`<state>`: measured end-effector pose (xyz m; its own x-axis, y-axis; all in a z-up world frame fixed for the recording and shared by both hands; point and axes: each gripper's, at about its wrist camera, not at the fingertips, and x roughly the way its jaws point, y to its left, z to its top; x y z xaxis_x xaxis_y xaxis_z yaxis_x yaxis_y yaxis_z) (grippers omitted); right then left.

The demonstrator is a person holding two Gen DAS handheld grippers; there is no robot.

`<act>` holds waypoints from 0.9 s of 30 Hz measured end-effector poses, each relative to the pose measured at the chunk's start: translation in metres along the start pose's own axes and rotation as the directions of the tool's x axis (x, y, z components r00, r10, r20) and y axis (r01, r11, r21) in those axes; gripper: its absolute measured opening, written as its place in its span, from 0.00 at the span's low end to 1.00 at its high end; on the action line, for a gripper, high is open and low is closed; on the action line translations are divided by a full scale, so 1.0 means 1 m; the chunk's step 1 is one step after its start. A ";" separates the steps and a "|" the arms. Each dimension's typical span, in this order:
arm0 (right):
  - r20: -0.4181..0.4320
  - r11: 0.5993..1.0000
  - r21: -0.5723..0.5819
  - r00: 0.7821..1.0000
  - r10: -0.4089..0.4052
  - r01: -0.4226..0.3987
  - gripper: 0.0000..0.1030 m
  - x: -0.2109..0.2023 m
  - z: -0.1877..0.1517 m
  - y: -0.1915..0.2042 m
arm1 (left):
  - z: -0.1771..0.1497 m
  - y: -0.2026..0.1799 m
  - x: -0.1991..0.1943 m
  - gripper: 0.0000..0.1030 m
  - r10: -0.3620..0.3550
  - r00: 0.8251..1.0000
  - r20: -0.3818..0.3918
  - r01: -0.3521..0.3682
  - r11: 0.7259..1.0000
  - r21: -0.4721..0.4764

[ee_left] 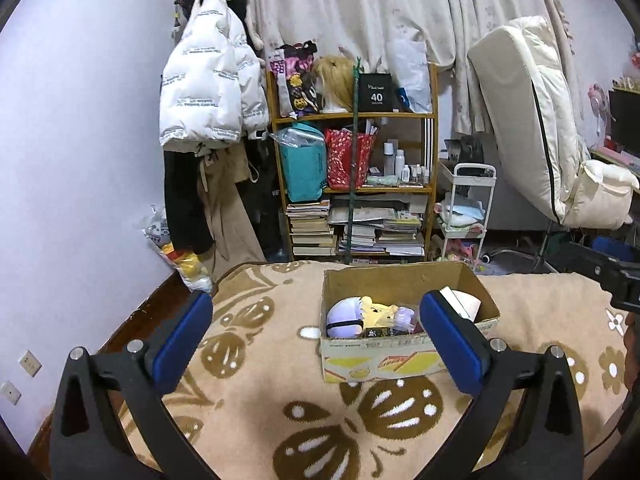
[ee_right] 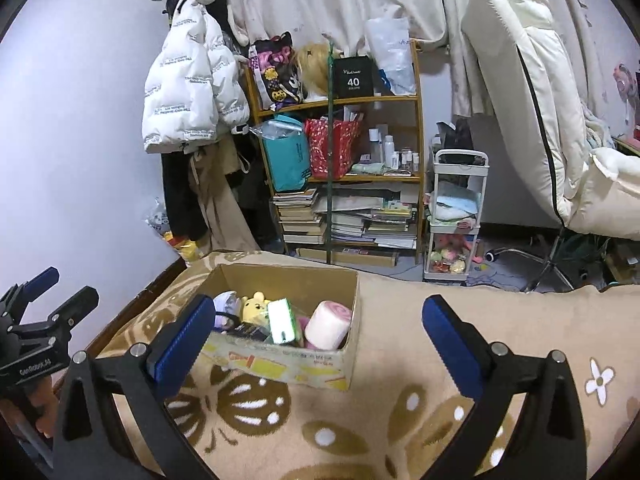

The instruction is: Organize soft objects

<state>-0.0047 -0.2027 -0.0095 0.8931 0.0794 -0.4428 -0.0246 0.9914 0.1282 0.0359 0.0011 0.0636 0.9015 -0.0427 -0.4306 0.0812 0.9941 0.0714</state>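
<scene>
- The left gripper (ee_left: 316, 334) hangs over the patterned blanket (ee_left: 256, 412) with its blue-padded fingers (ee_left: 182, 342) spread wide and nothing between them.
- The right gripper (ee_right: 320, 336) is likewise spread wide and holds nothing; its blue fingers (ee_right: 452, 344) frame the blanket ahead.
- A cardboard box (ee_left: 400, 362) sits on the blanket, open at the top. In the left wrist view it lies just ahead of the gripper, toward its right finger; in the right wrist view it lies toward the left finger.
- Inside the box are the soft things: a purple plush (ee_left: 346, 318) with a dark band, a yellow bear plush (ee_right: 256, 306), a green-and-white pack (ee_right: 282, 322) and a pink roll (ee_right: 328, 324) leaning in the corner of the box.
- The soft things are packed close, touching one another.
- Beyond the blanket stands a wooden shelf (ee_left: 354, 114) loaded with bags, bottles and stacked books.
- A white puffer jacket (ee_left: 210, 92) hangs left of the shelf, and a small white cart (ee_right: 456, 216) stands right of it.
</scene>
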 end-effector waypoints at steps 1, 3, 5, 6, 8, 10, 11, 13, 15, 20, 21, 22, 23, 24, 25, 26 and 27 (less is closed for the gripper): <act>0.003 1.000 0.017 1.000 0.015 -0.016 1.00 -0.005 -0.003 -0.001 | -0.002 0.003 -0.005 0.99 -0.005 1.000 0.000 0.005 1.000 -0.019; 0.004 0.999 0.033 1.000 0.026 -0.026 1.00 -0.011 -0.009 -0.001 | -0.007 0.006 -0.011 0.99 -0.010 1.000 -0.001 0.010 0.999 -0.047; 0.016 1.000 0.016 1.000 0.012 -0.012 1.00 -0.017 -0.015 0.002 | -0.012 0.007 -0.015 0.99 -0.007 1.000 0.003 0.007 0.999 -0.049; 0.023 1.000 0.006 1.000 0.005 -0.005 1.00 -0.018 -0.017 0.004 | -0.015 0.006 -0.017 0.99 0.000 1.000 0.005 0.000 0.999 -0.039; 0.046 1.000 -0.016 0.999 -0.012 0.013 1.00 -0.021 -0.024 0.008 | -0.021 0.005 -0.019 0.99 0.018 1.000 0.005 -0.018 1.000 -0.016; 0.071 1.000 -0.023 0.997 -0.015 0.017 1.00 -0.023 -0.030 0.010 | -0.027 0.005 -0.020 0.99 0.027 1.000 0.008 -0.026 1.000 -0.009; 0.080 0.999 -0.029 0.997 -0.014 0.016 1.00 -0.023 -0.032 0.012 | -0.031 0.006 -0.020 0.99 0.032 0.999 0.014 -0.032 0.999 -0.014; 0.091 0.998 -0.055 0.996 -0.025 0.030 1.00 -0.019 -0.038 0.015 | -0.039 0.009 -0.019 0.99 0.037 0.999 0.026 -0.037 0.999 -0.025; 0.079 0.997 -0.066 0.997 -0.025 0.030 1.00 -0.013 -0.044 0.016 | -0.046 0.012 -0.014 0.99 0.047 0.998 0.031 -0.047 0.999 -0.023; 0.054 0.996 -0.076 0.998 -0.043 0.047 1.00 0.001 -0.050 0.015 | -0.053 0.015 -0.006 0.99 0.056 0.998 0.036 -0.056 0.998 -0.019; 0.052 0.996 -0.075 0.998 -0.045 0.048 1.00 0.003 -0.050 0.014 | -0.054 0.014 -0.004 0.99 0.058 0.998 0.034 -0.058 0.998 -0.016; 0.048 0.996 -0.072 0.998 -0.045 0.048 1.00 0.004 -0.050 0.014 | -0.055 0.013 -0.004 0.99 0.056 0.998 0.033 -0.056 0.998 -0.015; 0.048 0.996 -0.070 0.998 -0.044 0.047 1.00 0.005 -0.051 0.014 | -0.055 0.013 -0.004 0.99 0.054 0.998 0.032 -0.053 0.998 -0.015; 0.047 0.996 -0.069 0.998 -0.045 0.048 1.00 0.005 -0.051 0.014 | -0.056 0.013 -0.002 0.99 0.054 0.998 0.030 -0.054 0.998 -0.014; 0.045 0.996 -0.069 0.998 -0.046 0.049 1.00 0.006 -0.051 0.013 | -0.056 0.013 -0.002 0.99 0.056 0.998 0.028 -0.056 0.998 -0.012; 0.043 0.996 -0.069 0.998 -0.045 0.048 1.00 0.006 -0.052 0.012 | -0.056 0.012 0.000 0.99 0.058 0.998 0.024 -0.058 0.998 -0.010; 0.040 0.996 -0.068 0.998 -0.046 0.049 1.00 0.007 -0.052 0.012 | -0.057 0.012 0.001 0.99 0.061 0.998 0.021 -0.061 0.998 -0.011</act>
<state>-0.0221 -0.1848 -0.0574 0.9104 0.0291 -0.4126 -0.0113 0.9989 0.0456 0.0138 0.0185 0.0131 0.9134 0.0157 -0.4067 0.0219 0.9959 0.0878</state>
